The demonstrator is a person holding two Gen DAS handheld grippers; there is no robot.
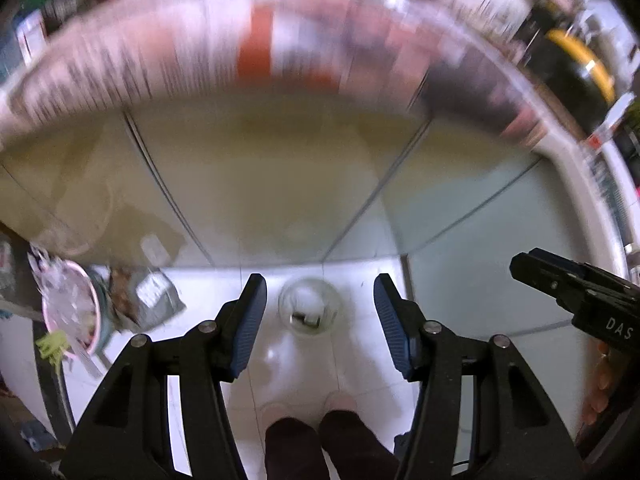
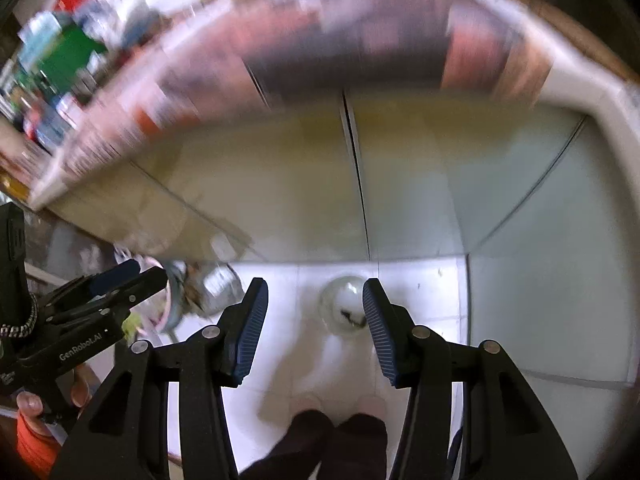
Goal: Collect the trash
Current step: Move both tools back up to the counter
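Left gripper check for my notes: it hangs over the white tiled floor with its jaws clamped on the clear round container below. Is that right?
Not quite. The left gripper does hang over the white tiled floor, but its jaws stand apart and hold nothing. The clear round container sits on the floor far beneath them, as the left wrist view shows.

White tiled floor (image 1: 360, 364), pale cabinet doors (image 1: 260, 184) at twelve o'clock, blurred tabletop edge (image 1: 280, 40) above them, person's dark trouser legs (image 1: 320, 448) and pale slippers (image 1: 340, 402) at six o'clock.
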